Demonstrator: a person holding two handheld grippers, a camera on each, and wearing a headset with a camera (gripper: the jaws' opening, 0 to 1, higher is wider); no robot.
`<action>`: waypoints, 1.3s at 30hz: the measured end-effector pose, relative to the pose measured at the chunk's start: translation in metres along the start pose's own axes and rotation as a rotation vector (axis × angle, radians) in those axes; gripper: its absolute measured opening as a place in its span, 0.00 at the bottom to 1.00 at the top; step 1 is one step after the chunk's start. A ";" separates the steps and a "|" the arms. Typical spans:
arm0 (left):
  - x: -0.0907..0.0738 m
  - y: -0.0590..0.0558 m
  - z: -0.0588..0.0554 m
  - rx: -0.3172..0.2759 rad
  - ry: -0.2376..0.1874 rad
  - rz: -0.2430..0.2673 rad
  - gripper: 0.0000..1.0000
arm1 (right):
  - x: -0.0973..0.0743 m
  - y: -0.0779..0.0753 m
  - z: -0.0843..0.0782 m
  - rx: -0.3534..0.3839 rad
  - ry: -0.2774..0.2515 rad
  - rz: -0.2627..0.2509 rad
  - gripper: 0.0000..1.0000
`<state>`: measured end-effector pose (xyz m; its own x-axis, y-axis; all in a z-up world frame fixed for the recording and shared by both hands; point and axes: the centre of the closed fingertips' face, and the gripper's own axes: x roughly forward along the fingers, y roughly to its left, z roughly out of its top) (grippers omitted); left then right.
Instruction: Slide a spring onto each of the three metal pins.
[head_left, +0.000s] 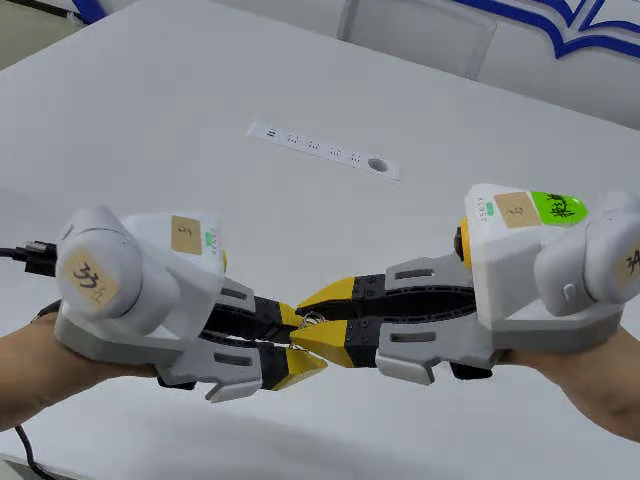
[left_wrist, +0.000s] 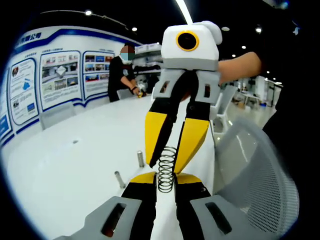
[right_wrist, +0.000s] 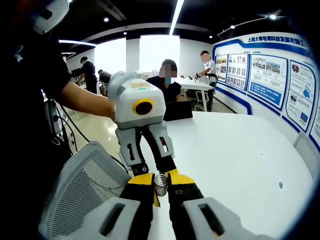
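Both jaws narrow, tip-to-tip: L gripper (left_wrist: 166, 181) & R gripper (right_wrist: 160, 183) pinch same spring (left_wrist: 167, 162); 2 pins (left_wrist: 140, 158) on table (left_wrist: 70, 170).

A broad white desk (head_left: 180, 120) stretches away beyond the left hand-held gripper (head_left: 300, 343), a white power strip (head_left: 322, 149) lying farther out on it. Blue-trimmed poster boards (right_wrist: 280, 75) hang past the desk, a grey mesh chair (right_wrist: 75, 190) stands near that hand-held gripper, and ceiling lights (right_wrist: 176, 12) glow overhead

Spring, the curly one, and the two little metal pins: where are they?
Coiled metal spring (left_wrist: 166, 170), left gripper view, middle coils.
Nearer short metal pin (left_wrist: 120, 179), left gripper view, shaft.
Farther short metal pin (left_wrist: 141, 158), left gripper view, shaft.
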<state>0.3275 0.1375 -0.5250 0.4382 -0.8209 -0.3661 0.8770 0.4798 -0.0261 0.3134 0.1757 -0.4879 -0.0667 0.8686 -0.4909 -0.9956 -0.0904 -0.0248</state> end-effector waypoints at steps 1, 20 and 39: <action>0.000 0.002 -0.001 -0.003 0.003 0.005 0.15 | 0.000 -0.002 0.001 0.006 -0.007 -0.005 0.11; -0.014 0.037 -0.022 -0.049 0.055 0.163 0.51 | -0.018 -0.072 -0.004 0.071 -0.018 -0.144 0.11; -0.021 0.056 -0.032 -0.142 0.026 0.235 0.76 | 0.008 -0.134 -0.065 0.169 0.092 -0.277 0.11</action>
<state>0.3613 0.1912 -0.5487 0.6195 -0.6745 -0.4016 0.7147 0.6962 -0.0670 0.4506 0.1629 -0.5451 0.2067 0.8006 -0.5624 -0.9724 0.2317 -0.0275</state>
